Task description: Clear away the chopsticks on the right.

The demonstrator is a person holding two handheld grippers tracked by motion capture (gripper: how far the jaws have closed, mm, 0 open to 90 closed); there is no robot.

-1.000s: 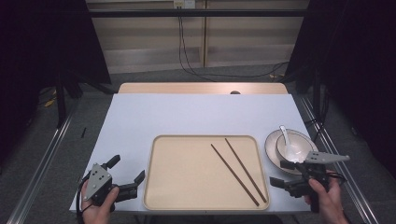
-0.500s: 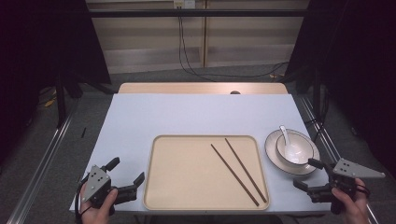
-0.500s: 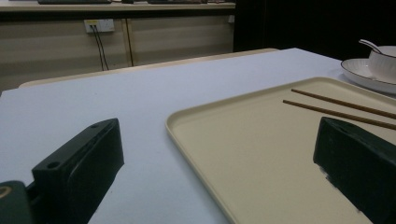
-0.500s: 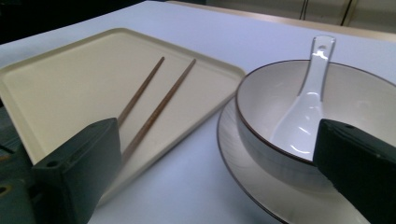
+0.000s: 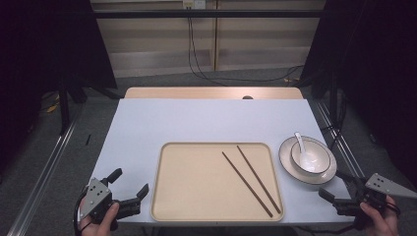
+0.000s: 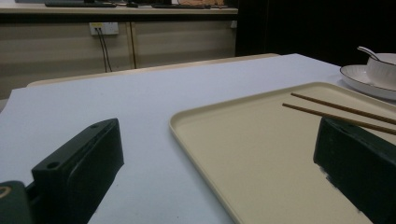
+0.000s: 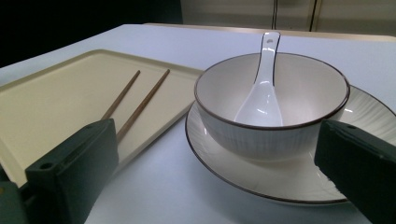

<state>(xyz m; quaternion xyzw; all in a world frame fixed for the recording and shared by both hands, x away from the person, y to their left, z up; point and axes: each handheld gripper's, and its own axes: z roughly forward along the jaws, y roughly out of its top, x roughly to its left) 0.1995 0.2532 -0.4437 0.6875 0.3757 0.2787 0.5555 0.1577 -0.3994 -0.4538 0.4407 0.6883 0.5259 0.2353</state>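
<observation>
tongs (image 7: 215,172): two black jaws set wide apart, nothing between them
bowl (image 7: 299,126): white, dark rim, standing on a plate (image 7: 243,175)
spoon (image 7: 261,100): white, in the bowl, handle leaning on the far rim
tray (image 7: 51,102): beige, left of the plate
chopsticks (image 7: 140,102): two, brown, lying on the tray
surface (image 7: 159,191): pale

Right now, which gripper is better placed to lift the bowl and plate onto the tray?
Right. The right gripper sits open just off the plate and bowl. The left gripper is across the tray.
</observation>
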